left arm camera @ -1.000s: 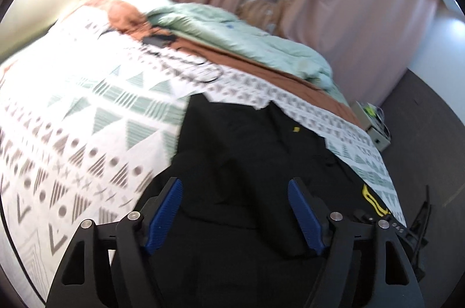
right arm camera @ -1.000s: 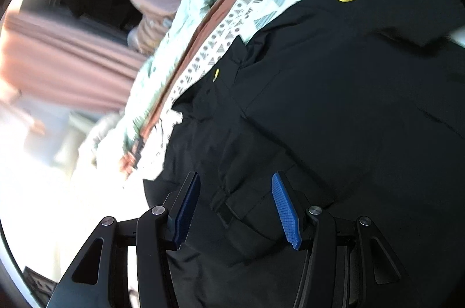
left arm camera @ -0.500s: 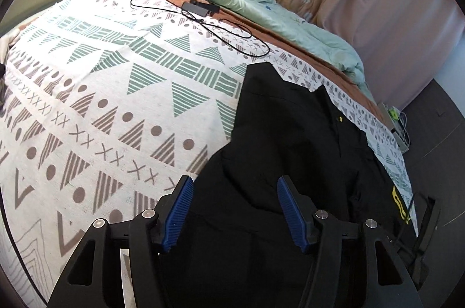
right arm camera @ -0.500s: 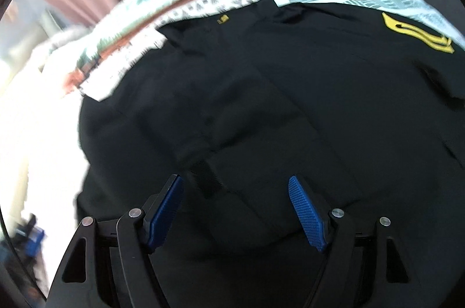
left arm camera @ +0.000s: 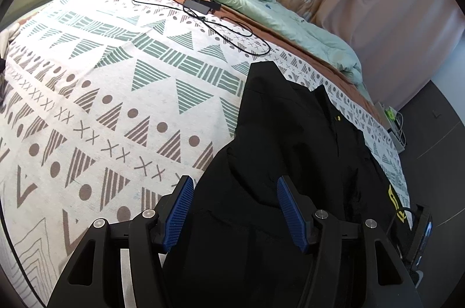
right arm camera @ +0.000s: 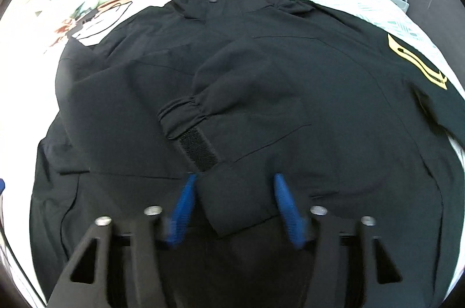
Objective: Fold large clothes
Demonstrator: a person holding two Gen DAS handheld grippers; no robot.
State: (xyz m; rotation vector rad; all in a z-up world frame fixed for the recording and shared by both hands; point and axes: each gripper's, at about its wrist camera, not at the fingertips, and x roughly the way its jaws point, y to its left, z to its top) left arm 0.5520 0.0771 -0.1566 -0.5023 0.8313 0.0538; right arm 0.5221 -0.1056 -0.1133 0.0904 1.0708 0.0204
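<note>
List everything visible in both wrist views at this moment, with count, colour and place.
jacket: 1, black with yellow marks, spread on the bed, one sleeve folded across its front
bedspread: 1, white with green and brown shapes, covering the bed
duvet: 1, pale green, bunched along the far side
charger and cable: 1, black, on the bedspread
curtains: pink, behind the bed
left gripper: black with blue pads, open over the jacket edge
right gripper: same, open around the sleeve cuff
</note>
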